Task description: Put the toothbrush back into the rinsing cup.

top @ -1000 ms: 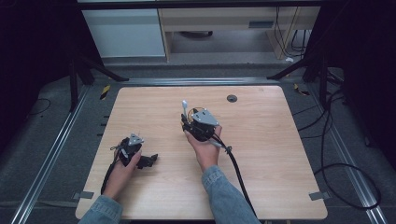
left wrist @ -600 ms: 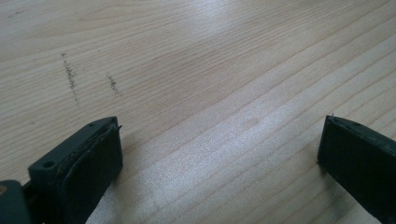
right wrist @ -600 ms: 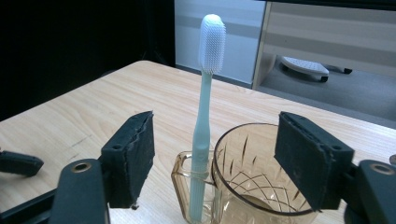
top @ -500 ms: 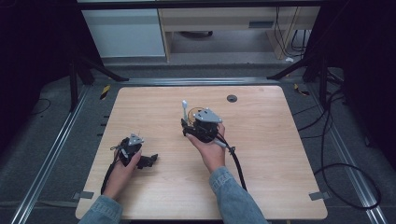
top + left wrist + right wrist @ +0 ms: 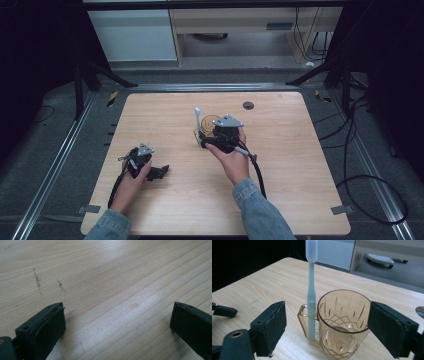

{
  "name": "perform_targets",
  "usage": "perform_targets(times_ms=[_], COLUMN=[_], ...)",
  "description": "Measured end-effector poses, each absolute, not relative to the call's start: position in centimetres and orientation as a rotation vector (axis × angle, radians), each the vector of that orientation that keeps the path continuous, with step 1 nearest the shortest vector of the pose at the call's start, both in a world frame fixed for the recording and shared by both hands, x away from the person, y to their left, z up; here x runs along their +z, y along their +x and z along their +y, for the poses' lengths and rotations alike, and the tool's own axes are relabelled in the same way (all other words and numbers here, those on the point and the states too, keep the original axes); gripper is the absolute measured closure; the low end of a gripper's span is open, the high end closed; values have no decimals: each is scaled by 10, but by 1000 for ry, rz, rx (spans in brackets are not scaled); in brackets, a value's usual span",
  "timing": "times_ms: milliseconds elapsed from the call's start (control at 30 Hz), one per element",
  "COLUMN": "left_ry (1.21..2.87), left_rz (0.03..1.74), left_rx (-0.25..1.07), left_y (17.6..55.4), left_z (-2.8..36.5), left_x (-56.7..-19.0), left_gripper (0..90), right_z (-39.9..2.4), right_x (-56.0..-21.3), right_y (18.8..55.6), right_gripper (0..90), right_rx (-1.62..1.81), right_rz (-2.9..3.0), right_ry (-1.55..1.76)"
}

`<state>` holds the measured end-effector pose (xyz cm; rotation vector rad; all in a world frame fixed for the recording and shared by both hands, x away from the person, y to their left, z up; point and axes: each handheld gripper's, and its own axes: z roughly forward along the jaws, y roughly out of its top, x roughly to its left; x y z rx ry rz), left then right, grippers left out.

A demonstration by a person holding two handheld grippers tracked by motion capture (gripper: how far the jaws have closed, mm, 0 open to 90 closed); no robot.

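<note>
1. An amber glass mug point(image 5: 342, 325) with a cut pattern is seen standing upright on the wooden surface point(image 5: 300, 165), near the middle of it and slightly towards the far side.
2. In the high view the mug point(image 5: 211, 122) is partly hidden behind the right tool point(image 5: 204, 140).
3. A pale blue-green toothbrush point(image 5: 311, 292) is held upright through the loop of the mug's handle, its white bristled head at the top; in the high view the toothbrush point(image 5: 198, 120) is seen just left of the mug.
4. The right tool point(image 5: 325, 327) is held by the person's right hand point(image 5: 231, 159) just on the near side of the mug.
5. Its jaws are spread wide, one on each side of the mug and toothbrush, and neither pad is seen touching the glass or the brush; nothing is gripped.
6. The jaws of the right tool have just been opening, with the mug and toothbrush standing between them.
7. The left tool point(image 5: 159, 172) is held by the person's left hand point(image 5: 134, 172) at the near left of the surface, well apart from the mug.
8. In the left gripper view the left tool point(image 5: 117, 320) is shown with its jaws wide apart over bare wood, and nothing is held between them.
9. A small dark round disc point(image 5: 248, 105) is seen lying on the far part of the surface, to the right of the mug.
</note>
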<state>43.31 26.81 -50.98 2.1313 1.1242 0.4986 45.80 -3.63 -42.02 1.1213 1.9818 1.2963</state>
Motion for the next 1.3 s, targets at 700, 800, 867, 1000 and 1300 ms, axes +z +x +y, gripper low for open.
perform_targets(times_ms=[700, 800, 867, 1000, 1300], left_ry=[2136, 2135, 2135, 2135, 2134], left_rz=[1123, 1123, 1124, 1123, 1124], left_rx=[498, 498, 498, 498, 498], left_y=[433, 433, 433, 433, 433], left_z=[268, 268, 268, 268, 268], left_x=[-510, -510, -510, -510, -510], left_gripper=[0, 0, 0, 0, 0], right_z=[-74, -80, -84, -91, -103], right_x=[-415, -414, -414, -414, -411], right_y=[455, 455, 454, 453, 449], right_gripper=[69, 67, 67, 67, 67], right_rx=[1208, 1199, 1182, 1171, 1151], right_rz=[2067, 2072, 2076, 2077, 2090], right_ry=[1137, 1138, 1136, 1135, 1122])
